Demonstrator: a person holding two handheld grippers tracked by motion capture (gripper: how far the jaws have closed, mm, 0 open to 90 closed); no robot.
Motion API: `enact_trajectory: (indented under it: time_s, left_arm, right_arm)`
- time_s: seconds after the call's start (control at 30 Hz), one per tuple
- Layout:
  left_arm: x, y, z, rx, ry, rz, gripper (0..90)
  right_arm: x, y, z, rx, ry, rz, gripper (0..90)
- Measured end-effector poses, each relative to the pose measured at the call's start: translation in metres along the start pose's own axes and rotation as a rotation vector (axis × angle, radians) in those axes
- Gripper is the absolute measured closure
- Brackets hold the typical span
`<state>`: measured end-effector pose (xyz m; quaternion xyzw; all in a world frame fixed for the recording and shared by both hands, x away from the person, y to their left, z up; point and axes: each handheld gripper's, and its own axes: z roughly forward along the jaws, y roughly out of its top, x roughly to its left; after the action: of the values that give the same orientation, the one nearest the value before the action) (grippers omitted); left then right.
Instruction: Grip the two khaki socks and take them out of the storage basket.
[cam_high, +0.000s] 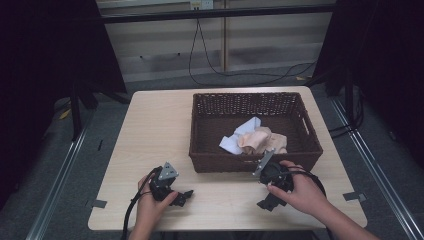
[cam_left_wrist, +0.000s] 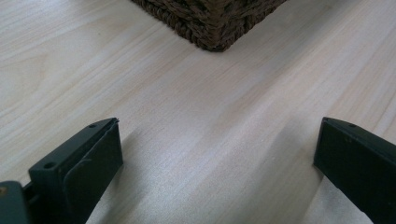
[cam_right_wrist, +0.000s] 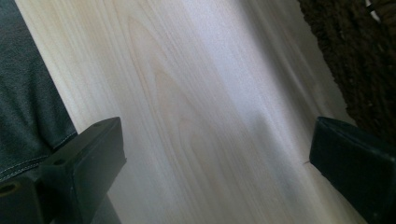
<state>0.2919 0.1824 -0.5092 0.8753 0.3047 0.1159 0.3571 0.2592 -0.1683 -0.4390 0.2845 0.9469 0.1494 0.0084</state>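
One pale wooden table (cam_high: 150, 130) carries one dark wicker basket (cam_high: 210, 150), and two pieces of cloth lie inside it, a white one (cam_high: 240, 135) at about 9 o'clock of a peach one (cam_high: 262, 140), the two touching. Two hands work near the table's 6 o'clock edge. The left hand (cam_high: 150, 202) grips the left gripper (cam_high: 186, 196) low over the wood, at roughly 7 o'clock of the basket, pointing toward 3 o'clock. In the left gripper view its jaws stand wide apart with nothing between them, above bare wood, the basket's corner (cam_left_wrist: 212, 28) at 12 o'clock. The right hand (cam_high: 300, 192) holds the right gripper (cam_high: 265, 202) just in front of the basket's near wall, tips toward 7 o'clock; its jaws are likewise spread wide and empty.
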Motion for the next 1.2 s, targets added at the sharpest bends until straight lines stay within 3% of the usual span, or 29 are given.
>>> enact_trajectory:
  time_s: [0.23, 0.5, 0.83, 1.07, 1.2]
  left_arm:
    - [0.000, 0.000, 0.000, -0.001, 0.000, -0.001, 0.8]
    - [0.000, 0.000, 0.000, 0.003, -0.001, 0.004, 0.8]
    - [0.000, 0.000, 0.000, -0.002, -0.001, -0.002, 0.8]
    - [-0.001, 0.000, 0.001, -0.008, 0.001, -0.009, 0.8]
    - [-0.001, 0.000, 0.001, -0.008, 0.000, -0.009, 0.8]
  right_arm:
    - [-0.004, 0.006, -0.019, 0.018, 0.020, -0.009, 3.6]
    - [-0.010, 0.016, -0.043, 0.009, 0.046, 0.016, 4.1]
    - [-0.017, 0.033, -0.077, 0.019, 0.048, 0.016, 4.0]
    - [-0.029, 0.049, -0.097, -0.007, 0.038, 0.036, 3.6]
    - [-0.045, 0.058, -0.101, -0.016, 0.024, 0.059, 3.6]
